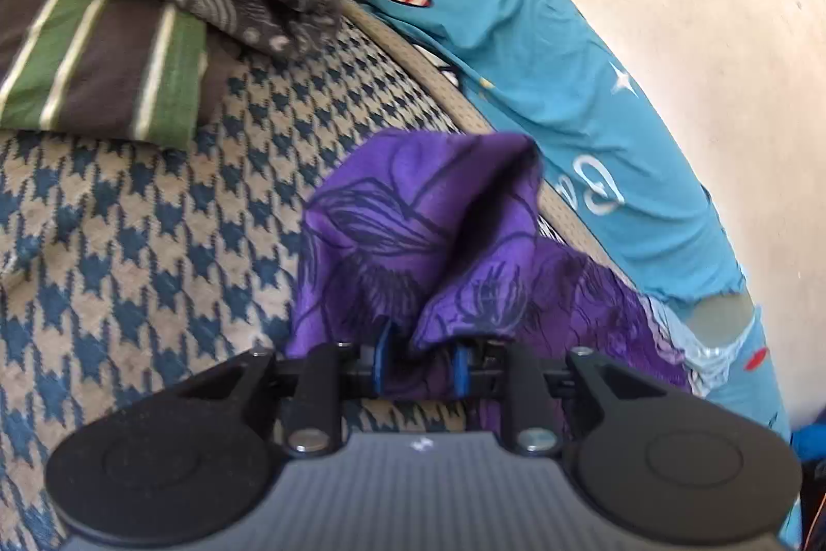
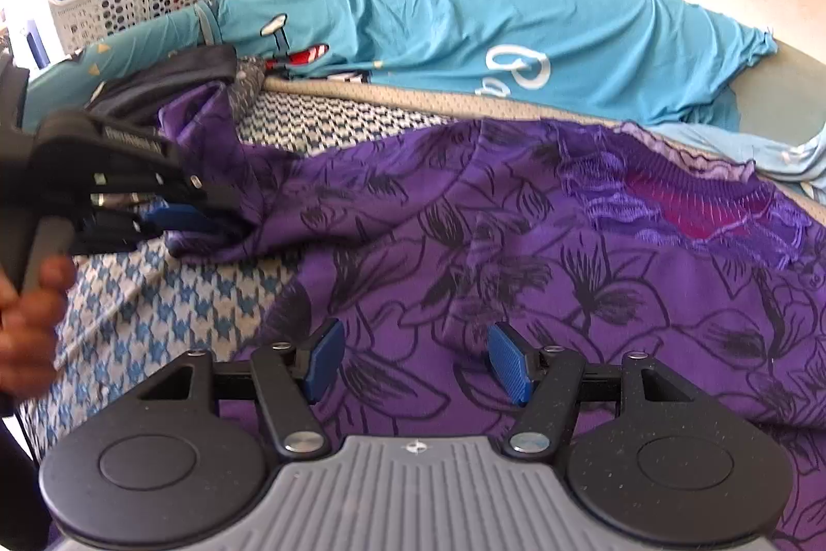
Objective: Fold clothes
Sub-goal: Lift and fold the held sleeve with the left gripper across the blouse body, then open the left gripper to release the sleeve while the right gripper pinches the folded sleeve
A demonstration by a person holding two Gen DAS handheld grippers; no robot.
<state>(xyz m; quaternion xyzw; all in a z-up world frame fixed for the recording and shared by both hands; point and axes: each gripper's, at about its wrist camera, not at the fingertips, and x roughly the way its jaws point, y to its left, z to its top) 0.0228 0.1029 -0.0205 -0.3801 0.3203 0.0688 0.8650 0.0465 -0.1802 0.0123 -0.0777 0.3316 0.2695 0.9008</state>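
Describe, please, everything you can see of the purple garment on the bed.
The purple garment is thin, soft-looking cloth printed with black outlined flowers. A lace-like patch with a pink area lies near its far right edge. It lies spread and wrinkled on the houndstooth bed cover, below the teal sheet. The left gripper is shut on one bunched end, lifting it. The right gripper hovers open above the flat part.
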